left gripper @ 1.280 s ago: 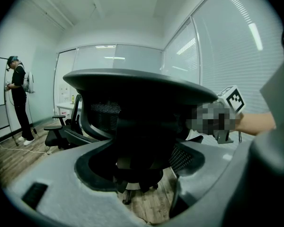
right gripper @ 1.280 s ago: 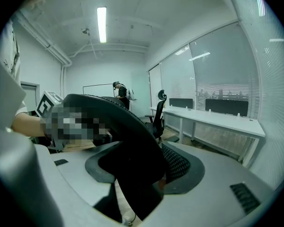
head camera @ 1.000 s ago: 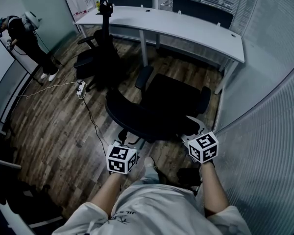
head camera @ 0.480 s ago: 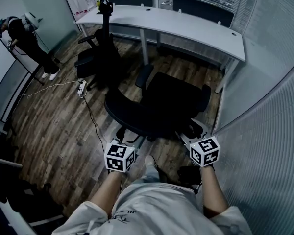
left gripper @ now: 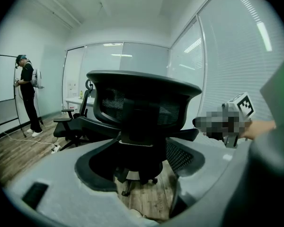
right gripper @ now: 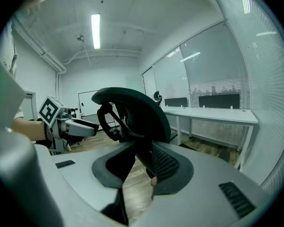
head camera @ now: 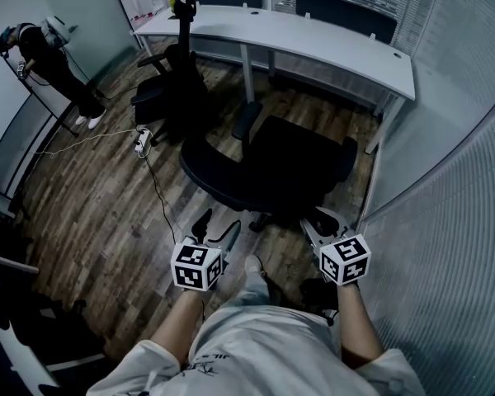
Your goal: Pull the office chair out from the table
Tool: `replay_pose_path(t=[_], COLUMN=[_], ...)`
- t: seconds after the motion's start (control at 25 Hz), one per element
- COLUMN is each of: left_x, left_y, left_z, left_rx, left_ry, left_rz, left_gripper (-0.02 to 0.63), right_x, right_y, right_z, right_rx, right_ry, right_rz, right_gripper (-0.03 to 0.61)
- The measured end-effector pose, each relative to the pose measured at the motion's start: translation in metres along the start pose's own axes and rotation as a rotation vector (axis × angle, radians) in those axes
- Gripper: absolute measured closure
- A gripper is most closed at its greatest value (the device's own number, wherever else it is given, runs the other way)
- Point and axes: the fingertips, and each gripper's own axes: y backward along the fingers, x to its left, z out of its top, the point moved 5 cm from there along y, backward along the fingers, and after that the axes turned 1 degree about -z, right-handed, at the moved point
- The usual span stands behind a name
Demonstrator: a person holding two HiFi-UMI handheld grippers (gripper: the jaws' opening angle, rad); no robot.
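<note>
The black office chair (head camera: 272, 167) stands on the wood floor, out from the white table (head camera: 313, 40), its backrest towards me. My left gripper (head camera: 219, 236) hangs open just short of the backrest's left edge, touching nothing. My right gripper (head camera: 320, 223) is by the right edge, its jaws closing with nothing between them. In the left gripper view the backrest (left gripper: 142, 103) rises beyond the left gripper (left gripper: 142, 183), and the right gripper (left gripper: 229, 122) shows at the right. In the right gripper view the backrest (right gripper: 132, 112) stands ahead of the right gripper (right gripper: 142, 174).
A second black chair (head camera: 169, 89) stands by the table's left end. A person (head camera: 54, 64) stands at the far left near a whiteboard. A power strip (head camera: 143, 141) and its cable lie on the floor. A wall with blinds (head camera: 445, 180) runs close along the right.
Both grippers have drawn back from the backrest's lower edge towards me and now hang free of the chair. The chair stands a little farther from my body.
</note>
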Motion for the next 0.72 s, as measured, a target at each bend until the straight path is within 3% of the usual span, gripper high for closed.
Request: replay_pose_path(t=[0.08,0.16,0.4,0.72], left_x=[-0.004,-0.007,-0.021,-0.042], left_y=[0.009,0.018,0.038,0.055], left_z=[-0.002,-0.004,-0.01,-0.015], left_rx=[-0.006,-0.013,-0.032,-0.03], left_ry=[0.009,0.016,0.022,0.017], left_rz=[0.002,0.007,0.024,-0.001], left_gripper=[0.31,0.403,0.575,0.603], right_x=[0.007,0.015,0.042,0.064], right_y=[0.005,0.008,0.021,0.039], right_z=[-0.004,-0.005,-0.008,-0.01], right_rx=[-0.007,-0.015,-0.033,-0.058], right_ry=[-0.004,0.0,-0.015,-0.05], right_rz=[0.004,0.014,0.061,0.08], right_gripper=[0.518,0.558,0.563,0.565])
